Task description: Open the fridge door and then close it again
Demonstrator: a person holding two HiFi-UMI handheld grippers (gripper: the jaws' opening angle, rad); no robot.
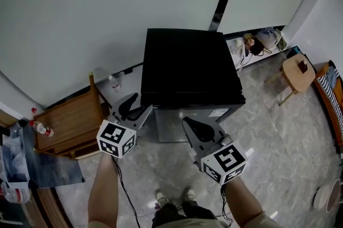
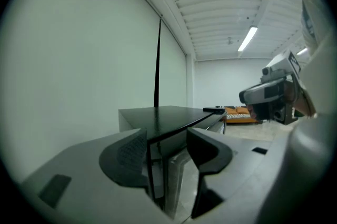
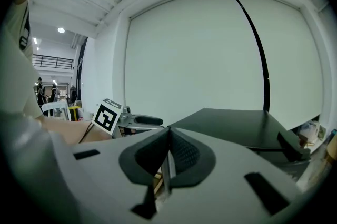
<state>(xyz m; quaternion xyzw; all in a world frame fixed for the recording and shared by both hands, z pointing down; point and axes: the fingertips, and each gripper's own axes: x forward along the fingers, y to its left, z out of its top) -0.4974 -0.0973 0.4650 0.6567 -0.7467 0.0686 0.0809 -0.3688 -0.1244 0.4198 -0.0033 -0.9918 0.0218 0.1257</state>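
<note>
A small fridge with a black top [image 1: 187,66] stands against the white wall, and its silver front door [image 1: 171,125] looks closed. My left gripper [image 1: 136,106] hovers at the fridge's front left corner with its jaws open and nothing pressed between them. In the left gripper view that corner edge of the fridge [image 2: 168,115] shows through the gap of the left gripper [image 2: 167,146]. My right gripper [image 1: 193,128] is shut and empty, just in front of the door's upper edge. The right gripper view shows the right gripper [image 3: 168,146] with its pads together and the fridge top [image 3: 237,123] beyond them.
A wooden chair [image 1: 67,125] with bottles [image 1: 42,128] beside it stands left of the fridge. A round wooden stool [image 1: 299,73] is at the right, and clutter [image 1: 257,42] lies along the wall. A cable [image 1: 126,195] trails on the tiled floor by the person's feet [image 1: 174,197].
</note>
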